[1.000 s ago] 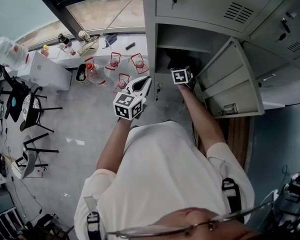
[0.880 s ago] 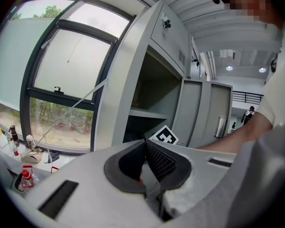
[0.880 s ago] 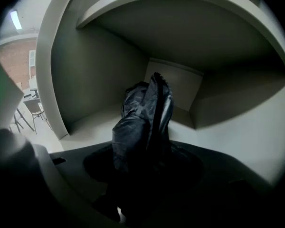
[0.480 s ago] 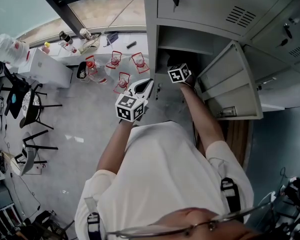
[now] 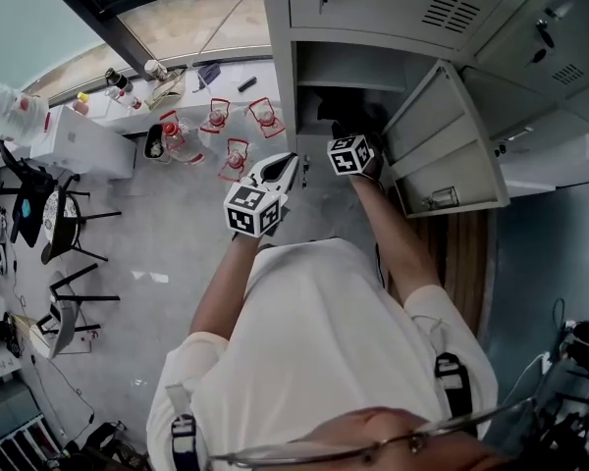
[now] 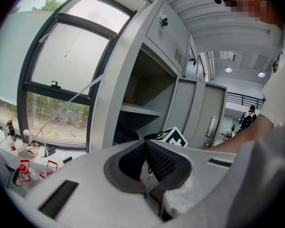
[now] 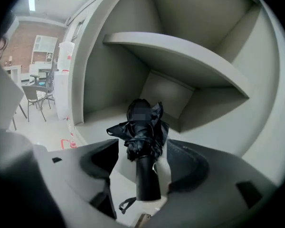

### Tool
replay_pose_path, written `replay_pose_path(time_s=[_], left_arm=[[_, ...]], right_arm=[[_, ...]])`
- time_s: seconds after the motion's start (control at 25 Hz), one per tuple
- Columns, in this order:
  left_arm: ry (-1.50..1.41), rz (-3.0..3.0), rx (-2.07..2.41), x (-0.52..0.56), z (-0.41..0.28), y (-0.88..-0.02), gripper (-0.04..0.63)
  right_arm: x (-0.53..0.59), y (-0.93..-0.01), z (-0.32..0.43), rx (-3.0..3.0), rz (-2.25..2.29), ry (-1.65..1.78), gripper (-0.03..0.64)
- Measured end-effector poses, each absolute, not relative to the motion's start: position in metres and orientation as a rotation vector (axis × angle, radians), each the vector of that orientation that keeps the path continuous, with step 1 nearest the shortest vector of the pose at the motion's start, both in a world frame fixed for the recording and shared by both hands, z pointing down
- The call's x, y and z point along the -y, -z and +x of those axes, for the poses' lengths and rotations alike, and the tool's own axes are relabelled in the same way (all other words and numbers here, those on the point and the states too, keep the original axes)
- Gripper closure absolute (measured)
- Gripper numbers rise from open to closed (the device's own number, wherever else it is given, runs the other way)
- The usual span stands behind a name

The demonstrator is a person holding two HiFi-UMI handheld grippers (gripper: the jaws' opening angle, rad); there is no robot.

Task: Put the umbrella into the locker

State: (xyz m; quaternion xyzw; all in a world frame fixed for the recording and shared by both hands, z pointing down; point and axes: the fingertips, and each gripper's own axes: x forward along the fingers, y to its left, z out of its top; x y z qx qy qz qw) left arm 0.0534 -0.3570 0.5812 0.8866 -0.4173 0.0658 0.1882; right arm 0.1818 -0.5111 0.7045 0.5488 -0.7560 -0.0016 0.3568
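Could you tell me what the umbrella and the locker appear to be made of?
Umbrella: black fabric canopy, probably nylon, by its soft crumpled folds; smooth matte handle, likely plastic. Locker: grey painted sheet metal, by its thin flat panels.

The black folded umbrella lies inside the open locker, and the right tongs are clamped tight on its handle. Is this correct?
Not quite. The right gripper view shows the right tongs open, their pads standing clear of the handle on both sides. The rest holds: the black folded umbrella lies inside the open locker.
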Motion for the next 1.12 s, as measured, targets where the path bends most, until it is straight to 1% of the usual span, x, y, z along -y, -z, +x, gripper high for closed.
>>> replay_pose_path(time_s=[0.16, 0.48, 0.56, 0.68, 0.92, 1.0, 1.12], left_arm=[[-0.206, 2.485, 1.151, 0.347, 0.058, -0.586, 0.591], [-0.232, 2.476, 1.118, 0.332, 0.071, -0.595, 0.591], [-0.231, 2.467, 1.125, 0.331, 0.071, -0.597, 0.591], [-0.224, 2.446, 1.140, 0.329, 0.069, -0.600, 0.591], [-0.231, 2.416, 1.174, 0.329, 0.061, -0.605, 0.591], [-0.234, 2.404, 1.184, 0.329, 0.059, -0.607, 0.591], [-0.237, 2.386, 1.199, 0.328, 0.055, -0.611, 0.591]], right_arm=[[0.489, -0.706, 0.192, 1.975, 1.469, -0.001, 0.308], [0.459, -0.731, 0.218, 1.940, 1.536, -0.133, 0.316], [0.455, -0.732, 0.225, 1.937, 1.583, -0.157, 0.339], [0.448, -0.733, 0.232, 1.930, 1.623, -0.154, 0.404], [0.451, -0.744, 0.235, 1.924, 1.615, -0.198, 0.488], [0.454, -0.745, 0.235, 1.924, 1.618, -0.187, 0.503], [0.459, -0.744, 0.230, 1.950, 1.591, -0.163, 0.506]])
